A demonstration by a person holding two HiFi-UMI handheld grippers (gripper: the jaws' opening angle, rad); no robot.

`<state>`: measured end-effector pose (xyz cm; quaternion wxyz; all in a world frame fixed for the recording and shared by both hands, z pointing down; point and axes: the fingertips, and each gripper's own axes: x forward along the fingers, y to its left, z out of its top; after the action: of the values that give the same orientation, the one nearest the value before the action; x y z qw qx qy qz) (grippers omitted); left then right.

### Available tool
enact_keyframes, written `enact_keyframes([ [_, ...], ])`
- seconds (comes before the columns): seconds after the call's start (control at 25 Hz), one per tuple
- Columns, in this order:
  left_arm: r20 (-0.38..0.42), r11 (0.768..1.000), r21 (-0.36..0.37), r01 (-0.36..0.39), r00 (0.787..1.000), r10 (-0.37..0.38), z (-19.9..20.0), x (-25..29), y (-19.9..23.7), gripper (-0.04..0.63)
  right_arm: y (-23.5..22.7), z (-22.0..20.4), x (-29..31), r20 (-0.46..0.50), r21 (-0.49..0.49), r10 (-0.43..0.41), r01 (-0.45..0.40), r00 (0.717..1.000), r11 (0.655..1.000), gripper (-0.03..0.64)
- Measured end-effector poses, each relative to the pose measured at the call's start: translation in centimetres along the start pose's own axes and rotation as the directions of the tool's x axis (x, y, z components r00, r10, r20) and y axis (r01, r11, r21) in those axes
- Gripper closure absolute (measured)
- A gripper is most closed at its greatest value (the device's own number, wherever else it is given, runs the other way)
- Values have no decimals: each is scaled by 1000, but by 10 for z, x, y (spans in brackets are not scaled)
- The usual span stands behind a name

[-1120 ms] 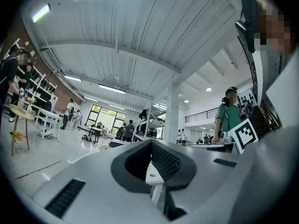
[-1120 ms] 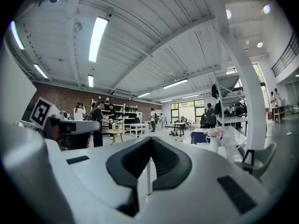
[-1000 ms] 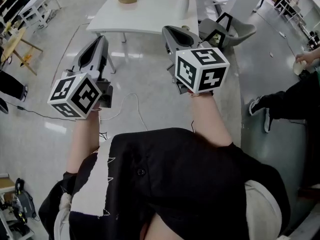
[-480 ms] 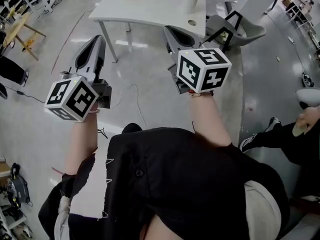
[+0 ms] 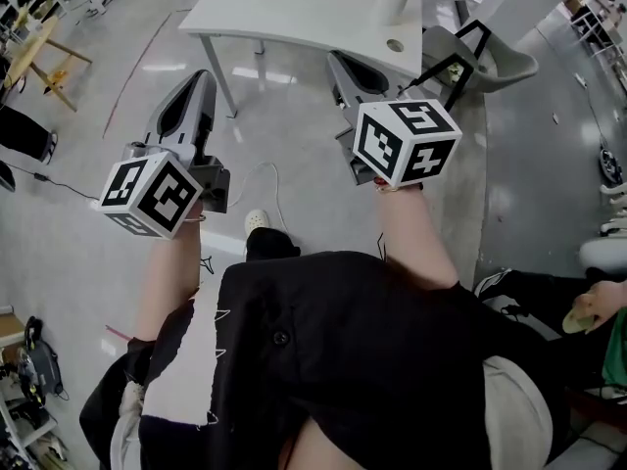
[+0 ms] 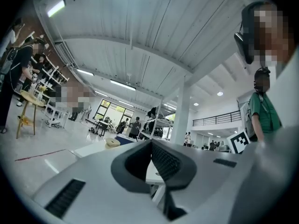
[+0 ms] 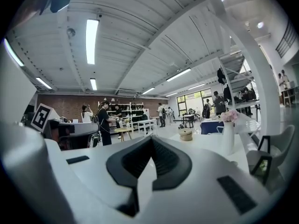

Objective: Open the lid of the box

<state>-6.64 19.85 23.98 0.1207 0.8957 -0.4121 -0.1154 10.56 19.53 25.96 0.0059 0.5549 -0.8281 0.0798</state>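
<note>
We are counting 2 grey grippers, the left gripper (image 5: 203, 76) and the right gripper (image 5: 337, 59), 1 white rectangular table (image 5: 313, 13), 1 white vase of pink flowers (image 5: 392, 3), 1 round tan box (image 7: 186, 134) and 1 grey chair (image 5: 500, 67).

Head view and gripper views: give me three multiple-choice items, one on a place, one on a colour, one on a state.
1. The vase stands: A on the table; B in a sink; C on a stove.
2. The table top is: A black; B white; C red.
3. The right gripper is: A wide open; B shut on the vase; C shut, empty.
A: it rests on the table top. B: the top shows white. C: its jaws meet on nothing.
</note>
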Motion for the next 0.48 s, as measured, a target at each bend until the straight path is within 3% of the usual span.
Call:
enact_keyframes([
  [0.48, -18, 998, -20, 53, 998, -53, 21, 82, 69, 586, -26, 21, 95, -10, -5, -47, 47, 999, 999, 612],
])
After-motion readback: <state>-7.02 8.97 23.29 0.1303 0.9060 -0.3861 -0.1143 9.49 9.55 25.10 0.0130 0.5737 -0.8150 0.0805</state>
